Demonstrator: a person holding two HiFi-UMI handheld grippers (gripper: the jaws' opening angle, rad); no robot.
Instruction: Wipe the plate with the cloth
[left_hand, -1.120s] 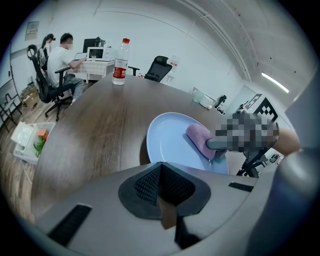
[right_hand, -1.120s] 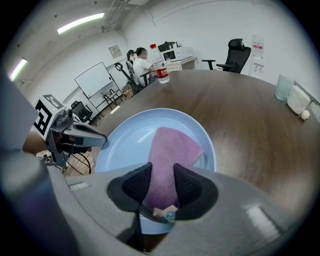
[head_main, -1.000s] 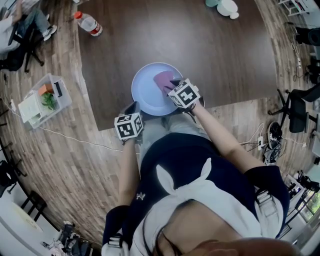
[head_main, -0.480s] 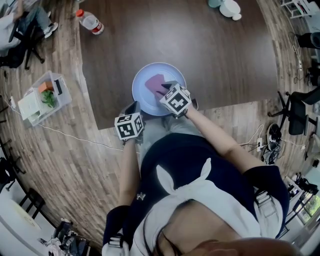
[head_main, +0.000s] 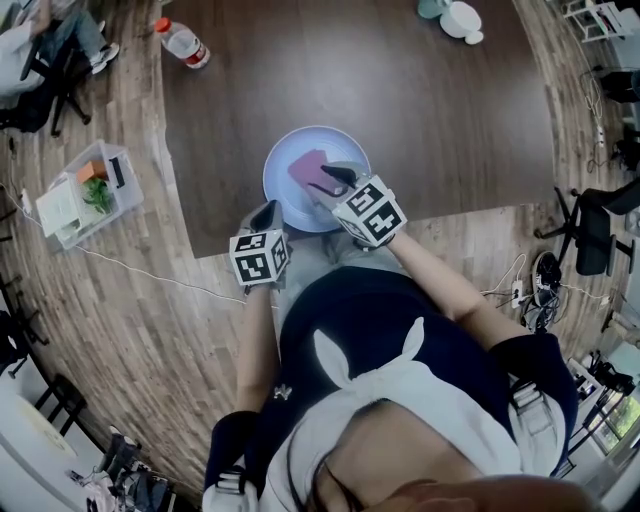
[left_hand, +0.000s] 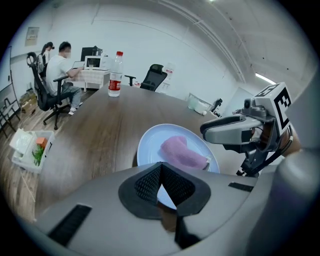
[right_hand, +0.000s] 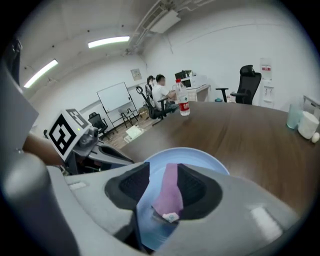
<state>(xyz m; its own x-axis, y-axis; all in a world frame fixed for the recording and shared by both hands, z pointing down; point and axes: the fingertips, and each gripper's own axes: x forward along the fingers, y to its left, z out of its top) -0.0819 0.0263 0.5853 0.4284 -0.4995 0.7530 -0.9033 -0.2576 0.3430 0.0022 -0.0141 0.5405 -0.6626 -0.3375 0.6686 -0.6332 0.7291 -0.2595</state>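
Note:
A light blue plate (head_main: 290, 190) sits at the near edge of the dark wooden table (head_main: 400, 110). A pink cloth (head_main: 310, 168) with a small white tag lies on the plate (right_hand: 200, 160). My right gripper (head_main: 336, 180) hovers just above the cloth's near end. Its jaws are opening, and the cloth (right_hand: 169, 192) shows between them with the pads off it. My left gripper (head_main: 269, 213) is at the plate's near left rim, shut on that rim (left_hand: 167, 197). From the left gripper view the cloth (left_hand: 181, 152) lies loose, with the right gripper (left_hand: 206, 131) raised beside it.
A water bottle (head_main: 181, 45) stands at the table's far left and pale cups (head_main: 455, 14) at the far edge. On the floor to the left is a clear bin (head_main: 85, 195) with a cable running past it. Office chairs (head_main: 598, 225) stand to the right. People sit at a desk beyond (left_hand: 60, 65).
My right gripper has let go of the cloth, lifted off it and drawn back toward me. The cloth ended a little further left on the plate. The left gripper stayed put.

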